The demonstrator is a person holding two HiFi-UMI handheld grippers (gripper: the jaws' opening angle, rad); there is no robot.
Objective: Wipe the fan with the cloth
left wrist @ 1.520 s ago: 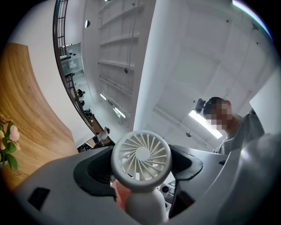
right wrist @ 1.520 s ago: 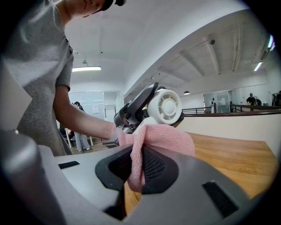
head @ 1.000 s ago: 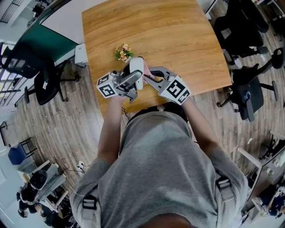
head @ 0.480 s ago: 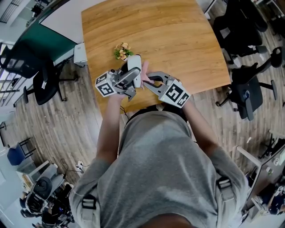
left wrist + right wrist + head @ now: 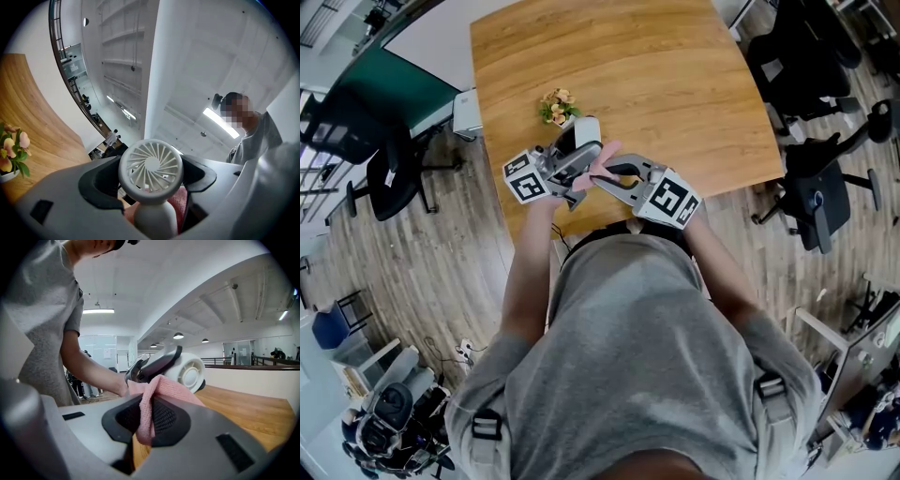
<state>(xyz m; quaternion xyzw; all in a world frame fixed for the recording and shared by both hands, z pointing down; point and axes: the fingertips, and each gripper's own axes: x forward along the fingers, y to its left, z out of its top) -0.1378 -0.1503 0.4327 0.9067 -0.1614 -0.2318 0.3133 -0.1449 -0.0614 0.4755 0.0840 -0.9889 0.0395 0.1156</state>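
A small white hand-held fan [image 5: 584, 136] is up off the wooden table [image 5: 675, 84], its stem clamped between the jaws of my left gripper [image 5: 570, 169]. In the left gripper view the round fan head [image 5: 151, 169] faces the camera above the jaws, with pink cloth [image 5: 177, 205] showing behind the stem. My right gripper [image 5: 602, 176] is shut on that pink cloth [image 5: 602, 161] and holds it against the fan. In the right gripper view the cloth [image 5: 161, 390] hangs from the closed jaws and lies against the side of the fan [image 5: 190, 372], which the left gripper's finger [image 5: 157, 363] crosses.
A small pot of flowers [image 5: 557, 108] stands on the table just beyond the fan. A grey box [image 5: 467, 112] sits at the table's left edge. Office chairs stand on the right [image 5: 820, 202] and on the left [image 5: 389, 178] of the table.
The fan head has tilted over to the right in the left gripper. The right gripper with the cloth has slid a little left, along the fan.
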